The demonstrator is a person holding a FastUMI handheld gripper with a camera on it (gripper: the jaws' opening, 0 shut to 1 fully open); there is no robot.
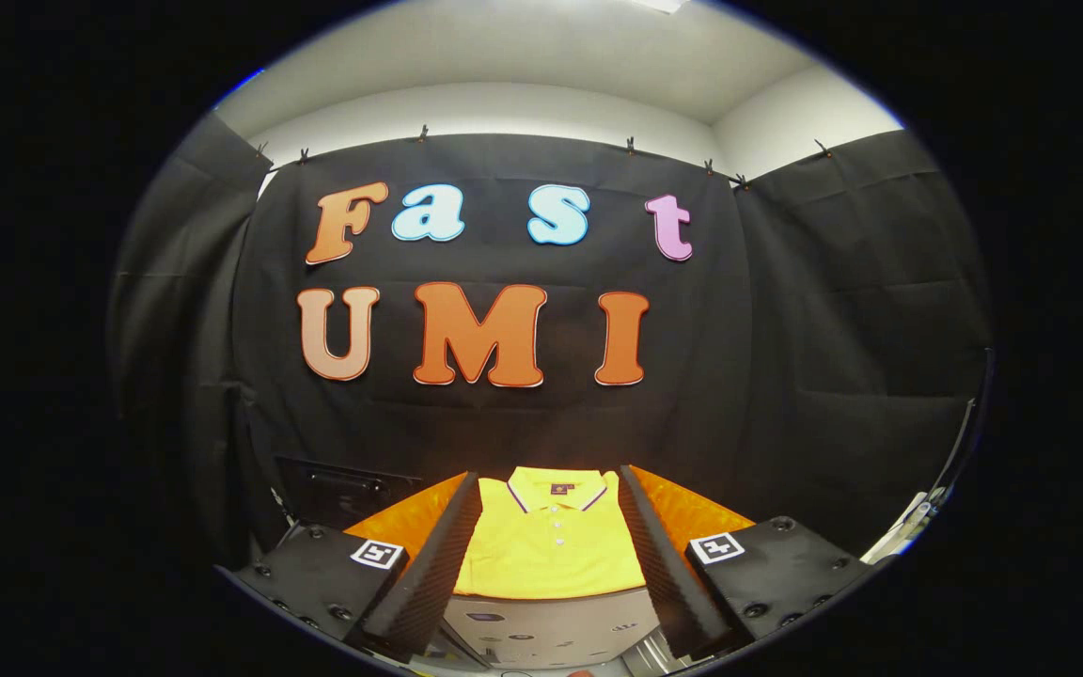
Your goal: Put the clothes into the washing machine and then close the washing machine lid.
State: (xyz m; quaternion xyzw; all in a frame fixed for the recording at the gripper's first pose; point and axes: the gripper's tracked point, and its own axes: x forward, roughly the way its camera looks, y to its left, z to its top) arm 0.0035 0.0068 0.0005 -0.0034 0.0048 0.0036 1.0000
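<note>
A folded yellow polo shirt [549, 545] lies flat on an orange surface [701, 512], collar pointing away from me toward the booth wall. My gripper [549, 484] is open, held above and short of the shirt, and the shirt shows in the gap between the two fingers. Nothing is between the fingers [429, 564] themselves. Below the shirt's near hem a grey-white panel [541, 625] with small markings shows; I cannot tell whether it belongs to the washing machine.
A dark flat object with a handle-like bar [344, 489] stands to the left, behind the orange surface. A curved dark and white edge [936, 498] rises at the far right. Black cloth walls close the booth on three sides.
</note>
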